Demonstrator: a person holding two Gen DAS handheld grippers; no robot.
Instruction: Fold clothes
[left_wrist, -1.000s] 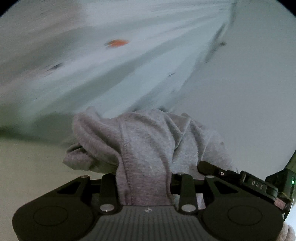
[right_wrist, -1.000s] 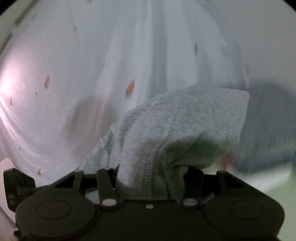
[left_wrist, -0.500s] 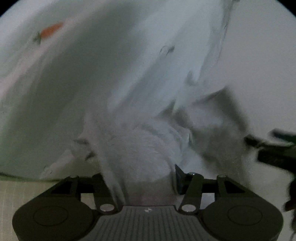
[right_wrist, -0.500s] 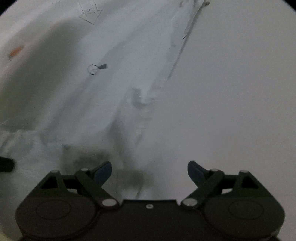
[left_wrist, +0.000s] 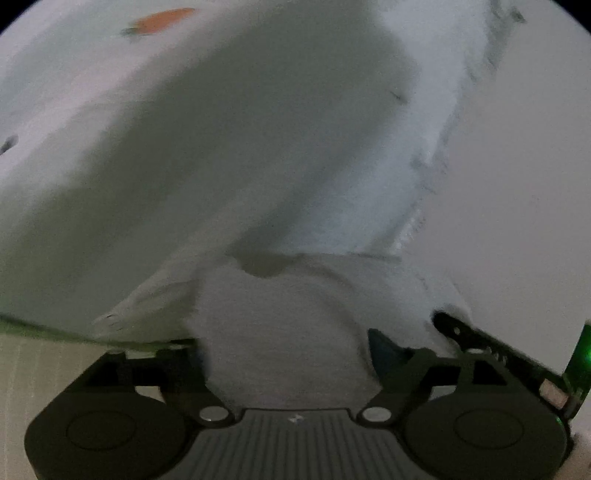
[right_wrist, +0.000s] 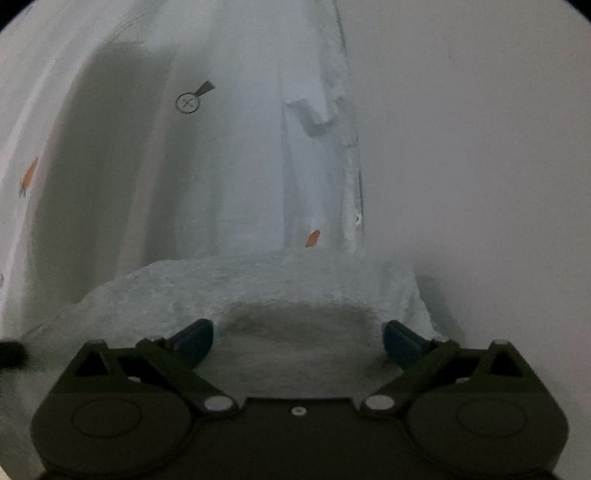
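Observation:
A grey knit garment (left_wrist: 280, 325) lies low in the left wrist view, on a white patterned sheet (left_wrist: 184, 147). My left gripper (left_wrist: 288, 350) is open, its jaws spread, with the grey cloth lying between them. In the right wrist view the same grey garment (right_wrist: 258, 288) lies folded just past my right gripper (right_wrist: 297, 338), which is open with its blue-padded fingers (right_wrist: 397, 341) wide apart over the cloth and holding nothing. The other gripper's black body (left_wrist: 491, 354) shows at the lower right of the left wrist view.
The white sheet (right_wrist: 240, 147) with small orange and dark prints covers the surface and ends in a bunched edge (right_wrist: 343, 129) against a plain white wall (right_wrist: 480, 166). A pale ribbed surface (left_wrist: 37, 369) shows at the lower left of the left wrist view.
Both grippers were shut on the grey garment and holding it up. They have lowered it onto the sheet and opened; the right opened first, then the left.

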